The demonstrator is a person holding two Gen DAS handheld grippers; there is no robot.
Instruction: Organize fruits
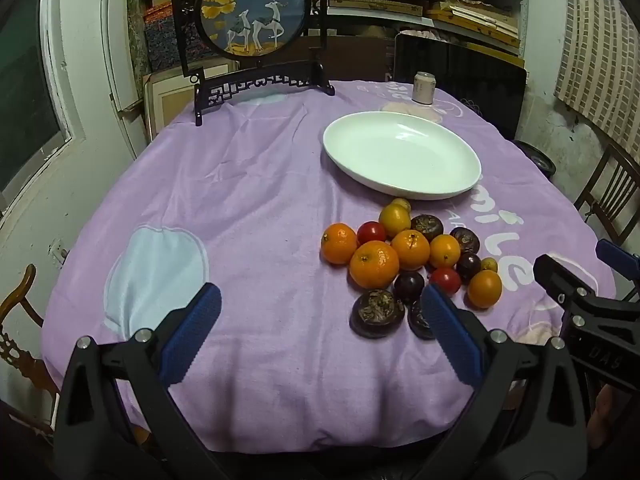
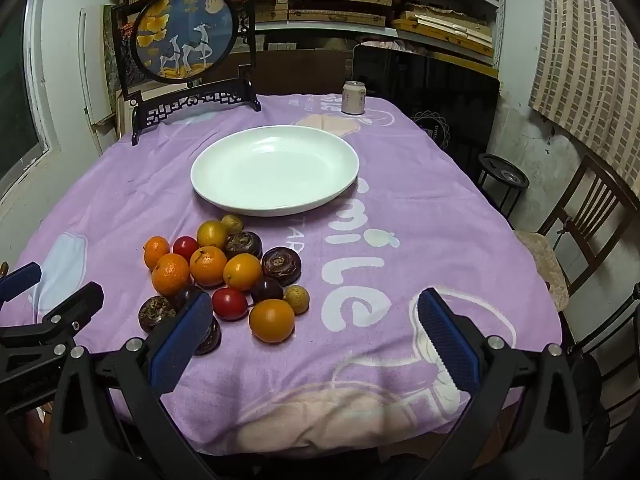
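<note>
A pile of fruit point(image 1: 412, 264) lies on the purple tablecloth: oranges point(image 1: 374, 264), red tomatoes point(image 1: 371, 233), dark wrinkled passion fruits point(image 1: 377, 313) and small yellow fruits point(image 1: 394, 219). The pile also shows in the right wrist view point(image 2: 224, 276). An empty white plate point(image 1: 402, 156) sits just behind it, also in the right wrist view point(image 2: 275, 170). My left gripper point(image 1: 320, 336) is open and empty, near the front edge, left of the pile. My right gripper point(image 2: 316, 340) is open and empty, right of the pile.
A round framed deer picture on a black stand point(image 1: 256, 20) stands at the table's back left. A drink can point(image 1: 423, 87) stands at the back. Wooden chairs point(image 2: 588, 232) sit to the right, another at the left point(image 1: 20, 320). Shelves of boxes fill the back wall.
</note>
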